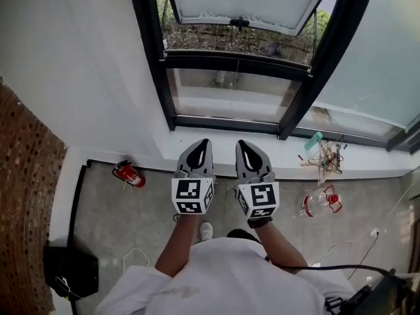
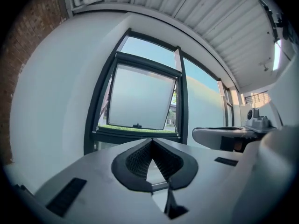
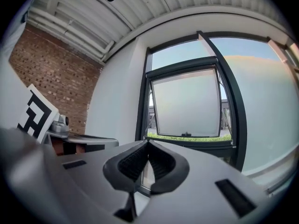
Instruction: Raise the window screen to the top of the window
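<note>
A black-framed window (image 1: 230, 58) fills the wall ahead. Its frosted upper sash (image 1: 246, 2) is swung outward, with a small black handle (image 1: 239, 23) on the bottom edge. The same sash (image 2: 140, 97) shows in the left gripper view, and the sash (image 3: 187, 104) shows again in the right gripper view. I cannot tell a screen apart from the panes. My left gripper (image 1: 202, 144) and right gripper (image 1: 243, 144) are held level side by side, short of the window and pointing at it. Both are shut with nothing in them: left gripper (image 2: 151, 142), right gripper (image 3: 147, 143).
A red fire extinguisher (image 1: 128, 174) lies on the floor at the left, by the white wall. A plastic bottle (image 1: 320, 203) and a small pile of sticks and oddments (image 1: 328, 156) are on the right. A black bag (image 1: 69, 271) sits beside the brick wall (image 1: 23, 195).
</note>
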`<action>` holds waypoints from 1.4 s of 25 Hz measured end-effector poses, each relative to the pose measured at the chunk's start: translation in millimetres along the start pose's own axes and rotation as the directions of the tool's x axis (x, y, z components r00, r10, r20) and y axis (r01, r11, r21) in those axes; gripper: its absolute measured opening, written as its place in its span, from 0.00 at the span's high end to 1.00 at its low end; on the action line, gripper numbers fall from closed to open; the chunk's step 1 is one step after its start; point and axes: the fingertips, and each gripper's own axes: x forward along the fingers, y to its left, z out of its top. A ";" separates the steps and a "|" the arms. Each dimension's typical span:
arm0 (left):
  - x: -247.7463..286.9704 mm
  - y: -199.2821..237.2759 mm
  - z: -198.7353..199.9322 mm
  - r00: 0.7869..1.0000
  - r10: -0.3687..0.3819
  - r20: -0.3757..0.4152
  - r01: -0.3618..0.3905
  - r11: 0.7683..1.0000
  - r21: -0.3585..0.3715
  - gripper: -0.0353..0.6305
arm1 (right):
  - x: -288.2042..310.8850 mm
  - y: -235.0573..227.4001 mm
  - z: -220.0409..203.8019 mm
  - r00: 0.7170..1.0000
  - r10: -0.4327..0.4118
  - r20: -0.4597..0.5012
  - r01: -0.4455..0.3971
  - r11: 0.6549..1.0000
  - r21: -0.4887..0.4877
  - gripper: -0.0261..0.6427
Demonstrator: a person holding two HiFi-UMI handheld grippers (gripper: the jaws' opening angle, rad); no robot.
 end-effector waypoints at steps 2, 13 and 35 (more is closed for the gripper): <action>23.6 12.4 -15.6 0.999 -0.031 -0.033 0.028 0.997 -0.074 0.95 | 20.7 1.2 -9.7 0.999 0.003 -0.034 -0.004 1.000 -0.021 0.96; 183.6 32.2 -21.4 0.994 -0.097 -0.041 0.096 0.995 -0.030 0.95 | 149.3 -97.8 -46.2 0.998 -0.011 -0.057 0.013 1.000 0.024 0.96; 440.7 63.8 -45.1 0.970 -0.003 -0.243 0.115 0.886 0.449 0.95 | 337.1 -259.9 -140.6 0.950 0.168 -0.264 -0.095 0.959 0.266 0.96</action>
